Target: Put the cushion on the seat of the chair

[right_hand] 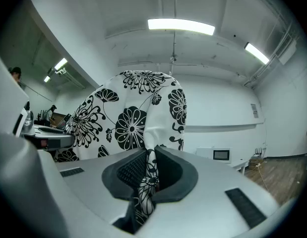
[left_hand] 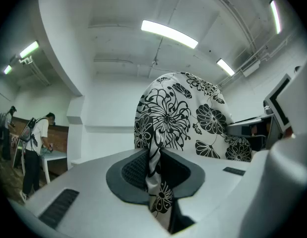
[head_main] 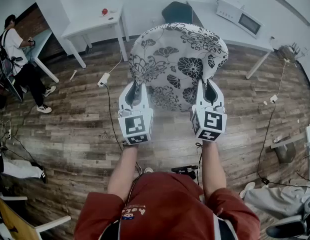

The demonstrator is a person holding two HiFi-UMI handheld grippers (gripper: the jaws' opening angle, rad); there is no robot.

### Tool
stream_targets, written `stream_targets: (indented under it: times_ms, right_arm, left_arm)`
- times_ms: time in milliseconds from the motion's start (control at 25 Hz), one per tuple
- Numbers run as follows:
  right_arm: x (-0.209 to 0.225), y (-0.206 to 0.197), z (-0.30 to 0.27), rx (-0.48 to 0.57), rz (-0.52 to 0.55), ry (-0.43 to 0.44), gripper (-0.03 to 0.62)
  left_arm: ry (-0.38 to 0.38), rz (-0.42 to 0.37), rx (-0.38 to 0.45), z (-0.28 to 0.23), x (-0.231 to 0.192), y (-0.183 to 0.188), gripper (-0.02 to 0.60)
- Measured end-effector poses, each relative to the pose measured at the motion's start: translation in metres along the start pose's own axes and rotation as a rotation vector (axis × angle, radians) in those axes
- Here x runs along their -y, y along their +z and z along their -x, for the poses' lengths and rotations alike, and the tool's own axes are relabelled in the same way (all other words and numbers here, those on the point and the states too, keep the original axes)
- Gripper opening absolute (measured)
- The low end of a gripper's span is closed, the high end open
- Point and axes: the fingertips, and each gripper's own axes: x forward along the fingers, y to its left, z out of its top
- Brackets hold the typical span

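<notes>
A white cushion with black flower print [head_main: 176,61] hangs in the air in front of me, held up by both grippers. My left gripper [head_main: 138,97] is shut on the cushion's near left edge, and my right gripper [head_main: 208,94] is shut on its near right edge. In the left gripper view the cushion [left_hand: 180,118] rises above the jaws, with its fabric pinched between the dark pads [left_hand: 136,168]. The right gripper view shows the cushion [right_hand: 136,118] the same way, squeezed between the pads [right_hand: 134,170]. A dark chair back [head_main: 177,11] pokes out beyond the cushion; its seat is hidden.
A white table [head_main: 94,24] stands at the far left and a white desk [head_main: 230,31] with a microwave-like box [head_main: 240,15] at the far right. A person [head_main: 19,64] stands at the left. A power strip [head_main: 103,79] and cables lie on the wooden floor.
</notes>
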Motion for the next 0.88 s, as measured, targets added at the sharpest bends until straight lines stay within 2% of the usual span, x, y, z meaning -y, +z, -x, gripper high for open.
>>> stream_targets:
  times_ms: [440, 880]
  right_arm:
    - [-0.008, 0.003, 0.011, -0.008, -0.01, 0.015, 0.051]
    - [-0.007, -0.003, 0.006, -0.041, -0.042, 0.012, 0.051]
  left_arm:
    - [-0.001, -0.011, 0.016, 0.013, -0.003, 0.015, 0.061]
    - [-0.018, -0.031, -0.016, 0.009, -0.005, 0.016, 0.061]
